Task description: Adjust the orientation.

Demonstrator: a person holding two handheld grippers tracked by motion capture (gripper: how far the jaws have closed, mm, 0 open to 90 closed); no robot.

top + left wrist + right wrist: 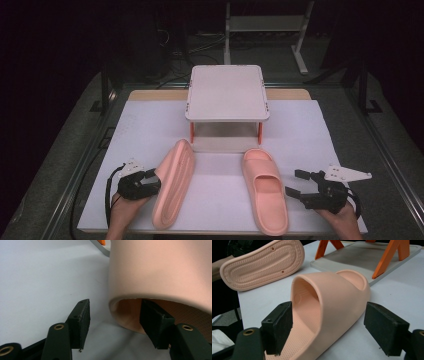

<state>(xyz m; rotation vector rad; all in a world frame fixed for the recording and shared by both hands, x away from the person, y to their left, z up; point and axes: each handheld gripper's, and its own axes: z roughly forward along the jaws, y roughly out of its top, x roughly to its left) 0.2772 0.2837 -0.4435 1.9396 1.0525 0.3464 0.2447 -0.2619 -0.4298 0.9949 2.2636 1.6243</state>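
Desk point(310, 130) with a white cover carries everything. At its far middle stands a small grey stand point(227, 92) on orange legs point(192, 131), with a grey base plate under it. Near the front, two peach slides lie side by side, well apart. Left slide point(173, 181) is tipped up on its edge, ribbed sole facing right; in the right claw view that sole shows at upper left. Right slide point(265, 189) sits upright, strap up, toe toward the stand. Left claw point(149, 175) is at the left slide's left edge, jaws apart; in the left claw view point(115, 323) one jaw reaches inside the strap opening and the other is outside on the desk side, not clamped. Right claw point(298, 183) is just right of the right slide, jaws wide apart; its own view point(334, 331) shows the jaws either side of the strap, not touching.
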